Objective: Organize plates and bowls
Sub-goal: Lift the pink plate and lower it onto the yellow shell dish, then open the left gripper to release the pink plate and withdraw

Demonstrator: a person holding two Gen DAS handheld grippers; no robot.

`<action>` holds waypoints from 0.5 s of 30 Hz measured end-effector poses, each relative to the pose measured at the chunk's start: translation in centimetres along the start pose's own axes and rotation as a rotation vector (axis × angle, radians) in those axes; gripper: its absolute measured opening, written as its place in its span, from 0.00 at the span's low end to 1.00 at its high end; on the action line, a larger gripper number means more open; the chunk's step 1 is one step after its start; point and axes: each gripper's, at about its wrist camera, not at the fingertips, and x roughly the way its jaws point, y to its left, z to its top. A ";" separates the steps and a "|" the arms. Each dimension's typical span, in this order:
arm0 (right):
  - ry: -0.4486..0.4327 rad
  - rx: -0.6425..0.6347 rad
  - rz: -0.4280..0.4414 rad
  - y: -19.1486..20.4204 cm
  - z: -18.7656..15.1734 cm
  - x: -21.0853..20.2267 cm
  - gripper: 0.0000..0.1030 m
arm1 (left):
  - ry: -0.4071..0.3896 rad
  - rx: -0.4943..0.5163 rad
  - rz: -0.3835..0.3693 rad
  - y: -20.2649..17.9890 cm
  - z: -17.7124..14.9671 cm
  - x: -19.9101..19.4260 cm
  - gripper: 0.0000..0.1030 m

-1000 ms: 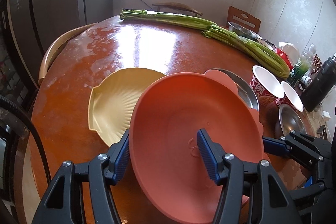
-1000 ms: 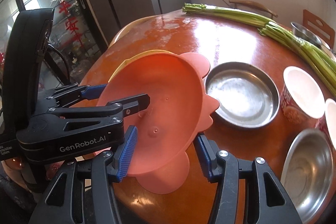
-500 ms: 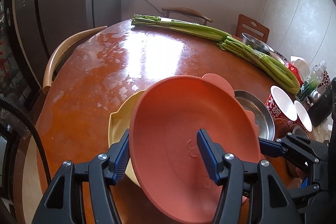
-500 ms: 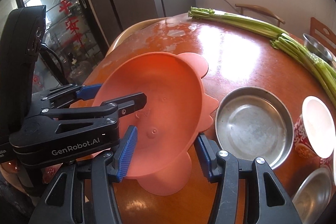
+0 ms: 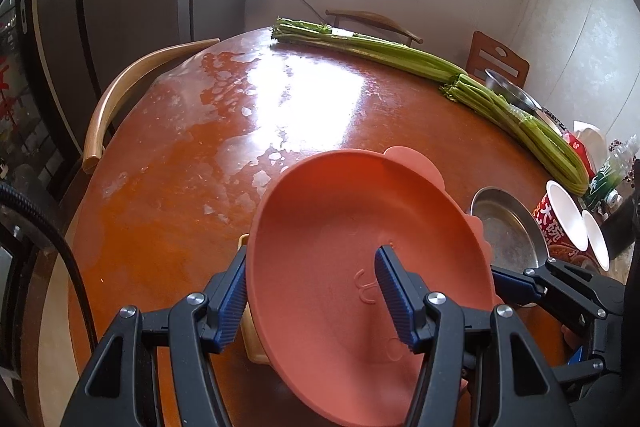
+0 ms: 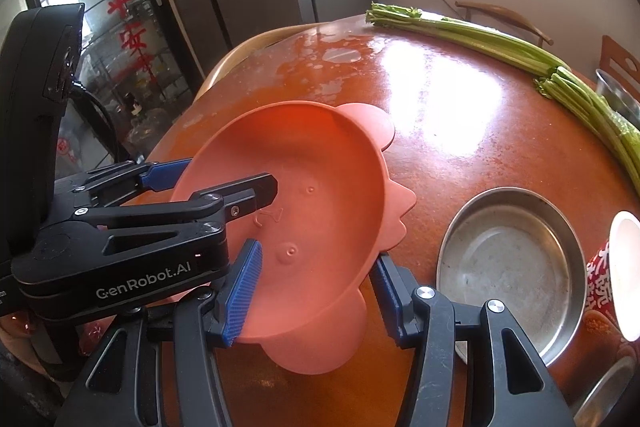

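I am carrying the salmon-pink plate (image 5: pixel 360 259) over the yellow plate (image 5: pixel 245 323) on the round table (image 5: pixel 168 187), steadying it with both tongs: left gripper (image 5: pixel 316 297) and right gripper (image 6: pixel 316 291) are each clamping opposite rims, jaws partly closed, so it lowers level for stacking beside the steel dish (image 6: pixel 508 267).

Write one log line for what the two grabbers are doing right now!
left gripper: shut on orange plate | right gripper: shut on orange plate | yellow plate: underneath
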 end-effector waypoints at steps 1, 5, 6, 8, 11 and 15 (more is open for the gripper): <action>0.000 -0.005 -0.005 0.1 0.0 0.1 0.55 | -0.001 0.000 0.005 0.1 0.0 0.1 0.59; -0.007 -0.024 -0.031 0.3 -0.1 0.5 0.55 | -0.010 -0.005 0.012 0.5 0.0 0.1 0.59; -0.010 -0.027 -0.036 0.3 0.0 0.5 0.55 | -0.012 -0.005 0.014 0.5 0.0 0.2 0.59; -0.009 -0.030 -0.043 0.3 -0.1 0.5 0.55 | -0.015 -0.001 0.016 0.4 -0.1 0.2 0.59; -0.010 -0.034 -0.051 0.3 -0.2 0.5 0.55 | -0.018 -0.004 0.010 0.6 -0.2 0.1 0.59; -0.006 -0.053 -0.066 0.5 -0.3 0.5 0.55 | -0.019 -0.011 0.013 0.9 -0.3 0.1 0.59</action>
